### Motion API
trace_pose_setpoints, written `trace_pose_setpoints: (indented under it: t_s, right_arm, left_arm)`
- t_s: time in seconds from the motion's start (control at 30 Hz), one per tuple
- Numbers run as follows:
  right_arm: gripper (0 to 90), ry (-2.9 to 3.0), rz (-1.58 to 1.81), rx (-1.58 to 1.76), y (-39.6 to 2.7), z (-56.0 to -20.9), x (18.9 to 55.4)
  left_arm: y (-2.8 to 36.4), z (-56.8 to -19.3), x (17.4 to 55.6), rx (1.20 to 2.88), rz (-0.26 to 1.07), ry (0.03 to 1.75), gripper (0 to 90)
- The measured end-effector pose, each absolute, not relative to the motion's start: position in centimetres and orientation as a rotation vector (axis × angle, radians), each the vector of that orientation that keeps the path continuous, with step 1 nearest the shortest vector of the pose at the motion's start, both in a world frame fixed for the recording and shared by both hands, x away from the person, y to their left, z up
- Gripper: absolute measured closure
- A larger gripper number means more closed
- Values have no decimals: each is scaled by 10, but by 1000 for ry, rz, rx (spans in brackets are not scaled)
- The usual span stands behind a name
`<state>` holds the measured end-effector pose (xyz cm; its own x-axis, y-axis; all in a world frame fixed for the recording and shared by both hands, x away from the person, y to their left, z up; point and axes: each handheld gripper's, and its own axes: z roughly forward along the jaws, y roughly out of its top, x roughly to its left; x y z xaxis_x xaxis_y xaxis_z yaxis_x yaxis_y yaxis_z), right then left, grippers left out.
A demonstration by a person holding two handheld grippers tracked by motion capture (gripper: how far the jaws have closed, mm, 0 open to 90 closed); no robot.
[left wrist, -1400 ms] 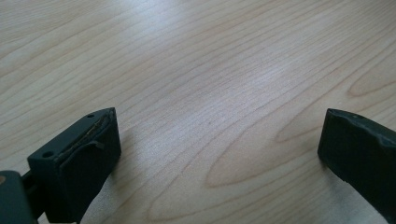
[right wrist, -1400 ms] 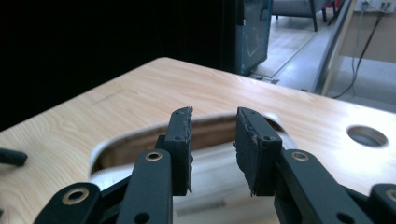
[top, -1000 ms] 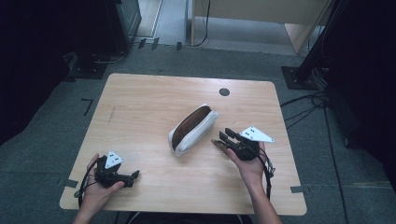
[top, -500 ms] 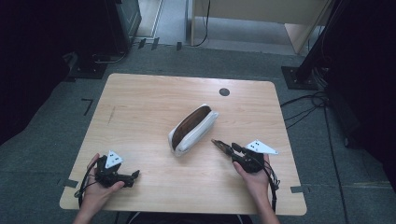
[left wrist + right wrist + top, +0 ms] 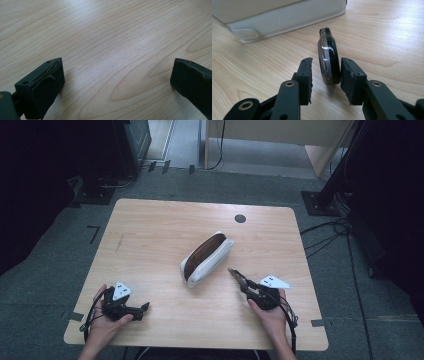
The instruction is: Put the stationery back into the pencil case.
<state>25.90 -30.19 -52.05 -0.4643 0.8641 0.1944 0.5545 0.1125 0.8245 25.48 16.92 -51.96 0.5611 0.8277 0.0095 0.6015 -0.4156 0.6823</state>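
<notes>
A white pouch (image 5: 206, 258) with a brown inside lies open at the middle of the wooden table (image 5: 150, 230); its white side (image 5: 287, 15) is just beyond my right jaws. My right gripper (image 5: 245, 284) rests low on the table, right of the pouch, pointing at it. A slim, glossy black object (image 5: 327, 55) stands on edge between its jaws (image 5: 325, 72), touching the right pad, with a gap at the left pad. These jaws have just been opening. My left gripper (image 5: 142, 309) lies at the front left, wide open (image 5: 116, 75) over bare wood.
A small black round cap (image 5: 240, 218) sits in the tabletop near the far edge. A dark stand base (image 5: 320, 202) and cables lie on the floor off the far right corner. Bare wood surrounds the pouch.
My right hand has come down and back from the pouch to the table with the black object between its jaws, and the jaws have loosened. The left hand has not moved.
</notes>
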Motion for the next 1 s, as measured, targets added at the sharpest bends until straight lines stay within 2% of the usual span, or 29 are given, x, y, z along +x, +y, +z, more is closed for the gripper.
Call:
trace_pose_setpoints:
  t_s: [0.8, 0.9, 1.0]
  right_arm:
    - [670, 2071, 1177, 1424, -295, -521, 255]
    - [724, 2060, 1172, 1417, -293, -521, 256]
    - [740, 2049, 1183, 1402, -293, -521, 254]
  left_arm:
    - [169, -520, 255, 2161, 462, 1140, 0]
    - [169, -520, 255, 2161, 461, 1140, 0]
    - [169, -520, 255, 2160, 461, 1141, 0]
